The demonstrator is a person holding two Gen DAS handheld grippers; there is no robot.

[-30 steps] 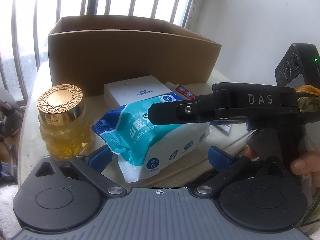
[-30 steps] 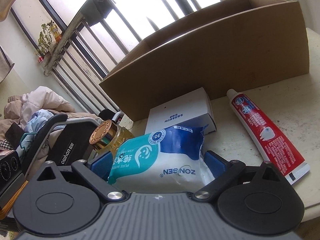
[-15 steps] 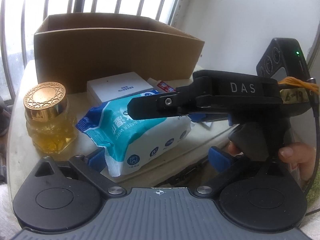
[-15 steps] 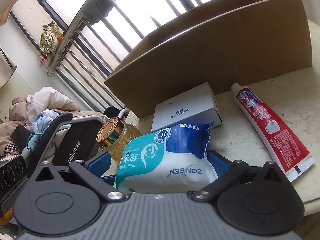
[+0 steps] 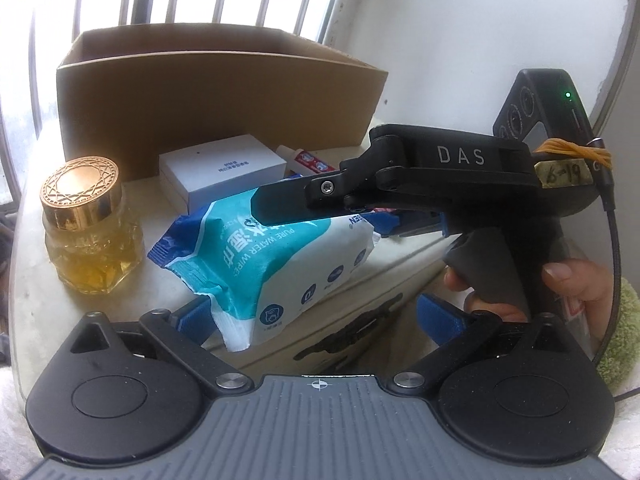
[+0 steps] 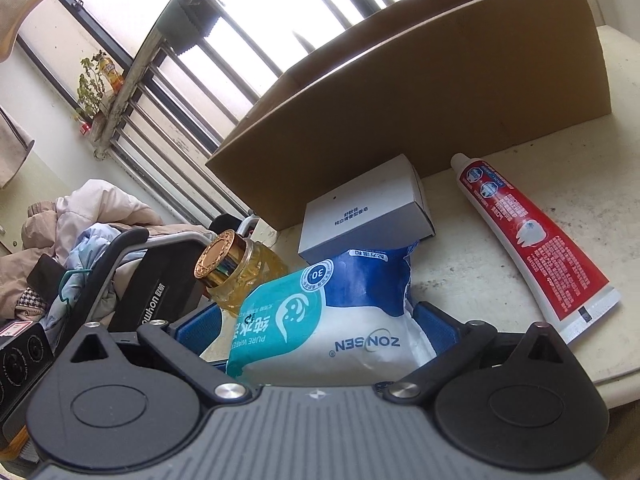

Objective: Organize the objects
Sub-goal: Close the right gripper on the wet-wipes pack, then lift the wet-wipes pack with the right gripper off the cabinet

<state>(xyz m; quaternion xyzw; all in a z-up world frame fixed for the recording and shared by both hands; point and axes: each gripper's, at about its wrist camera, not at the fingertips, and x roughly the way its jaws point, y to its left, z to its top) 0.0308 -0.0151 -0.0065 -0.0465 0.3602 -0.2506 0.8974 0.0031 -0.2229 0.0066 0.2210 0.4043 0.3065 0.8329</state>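
Left wrist view: left hand-held gripper (image 5: pixel 316 312) spread wide, holding nothing. Soft teal-and-white wet-wipe pack (image 5: pixel 276 264) lifted off the cream counter (image 5: pixel 36 300), clamped by right hand-held gripper (image 5: pixel 280 204).

Right wrist view: right hand-held gripper (image 6: pixel 320 328) clenched on pack (image 6: pixel 320 320); long axis points ahead toward brown cardboard box (image 6: pixel 440 112) at counter's far edge.

I see a matt brown cardboard box (image 6: pixel 420 92), a glossy crinkled plastic teal-and-white wipes pack (image 5: pixel 272 264), an amber glass jar (image 5: pixel 94 256) under its shiny embossed gold lid (image 5: pixel 80 184), and a speckled, dull cream desk (image 6: pixel 500 272).
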